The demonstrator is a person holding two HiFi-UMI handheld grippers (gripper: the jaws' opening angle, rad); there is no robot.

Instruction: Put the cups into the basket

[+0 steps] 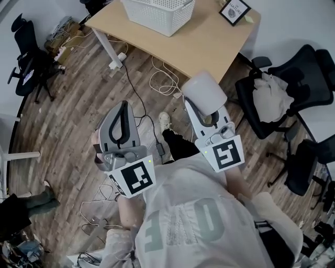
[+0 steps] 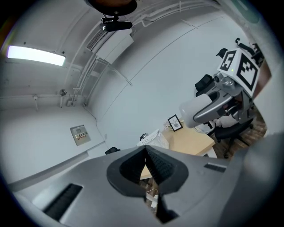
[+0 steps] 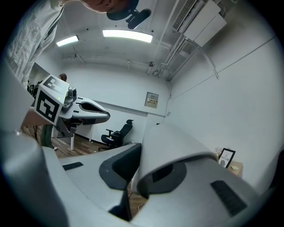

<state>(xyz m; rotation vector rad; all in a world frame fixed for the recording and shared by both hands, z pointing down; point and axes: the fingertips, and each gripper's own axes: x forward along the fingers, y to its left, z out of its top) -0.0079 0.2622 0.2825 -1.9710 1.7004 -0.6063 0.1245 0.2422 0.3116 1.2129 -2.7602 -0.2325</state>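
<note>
One cup [image 1: 203, 88] is all that can be seen of the task's things, and it is in the right gripper [image 1: 205, 107], close to the person's chest and above the wooden floor [image 1: 78, 115]. In the right gripper view the fingers [image 3: 119, 165] are clamped on the cup's white wall near the mouth. It seems that one finger is inside the mouth and the other outside, so the wall is pinched between them.

The left gripper [image 1: 122, 112] is beside it and a little lower. Its fingers [image 2: 158, 166] are pressed together with nothing between them.

By my judgement the cup is light, with a smooth, plain surface and perhaps a thin wall. Such a wall can bend or slip if the grip is too strong or too weak, so a moderate pinch near the rim, as here, looks sensible. A light cup may also tip over when it is let go, so it should be lowered well inside before release.

Farther away, past the cables [image 1: 165, 78] on the floor, stands the bench [image 1: 209, 44]. The white basket [image 1: 157, 13] sits on it, well apart from the cup, with a small framed picture [image 1: 234, 10] near the far corner. No other cups show on the bench.
</note>
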